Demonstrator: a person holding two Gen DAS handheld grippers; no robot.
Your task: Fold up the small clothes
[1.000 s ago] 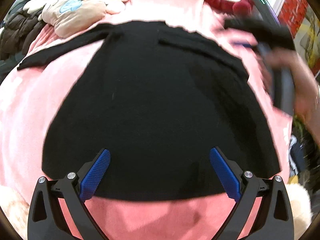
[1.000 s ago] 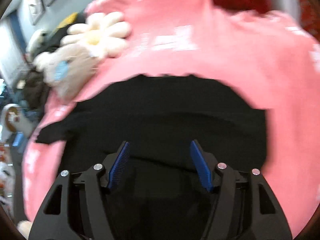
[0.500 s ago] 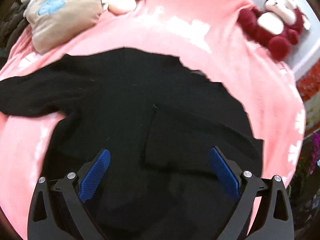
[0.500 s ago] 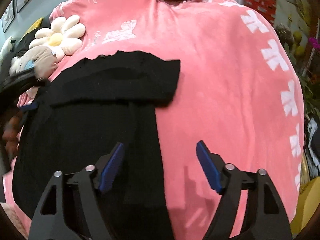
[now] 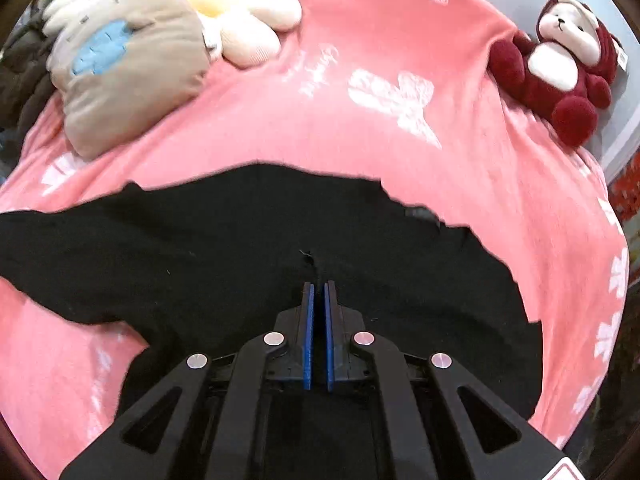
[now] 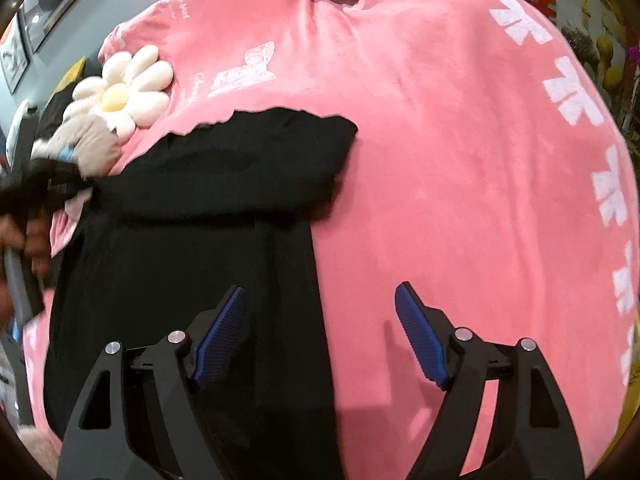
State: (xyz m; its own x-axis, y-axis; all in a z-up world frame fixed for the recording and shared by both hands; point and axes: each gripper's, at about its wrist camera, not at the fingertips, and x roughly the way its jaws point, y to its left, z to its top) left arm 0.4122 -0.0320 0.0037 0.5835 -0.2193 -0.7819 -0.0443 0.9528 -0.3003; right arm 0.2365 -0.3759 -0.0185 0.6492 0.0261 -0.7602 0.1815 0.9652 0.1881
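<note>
Pink blanket [image 5: 360, 128] covered the whole surface. Black garment [image 5: 200, 248] lay flat on it, one sleeve folded across the chest in the right wrist view [image 6: 240, 168], same as half a second before. Beige plush [image 5: 128, 60], flower cushion [image 5: 236, 8] and red monkey toy [image 5: 560, 56] sat along the far edge. Left gripper [image 5: 319, 286] had gone from spread wide to pressed together; whether cloth was pinched, cannot tell. Right gripper [image 6: 320, 300] stayed spread over the garment's edge, nothing pinched.

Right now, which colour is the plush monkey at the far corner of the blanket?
Dark red with a cream face and belly, clearest in the left wrist view: plush monkey.
</note>
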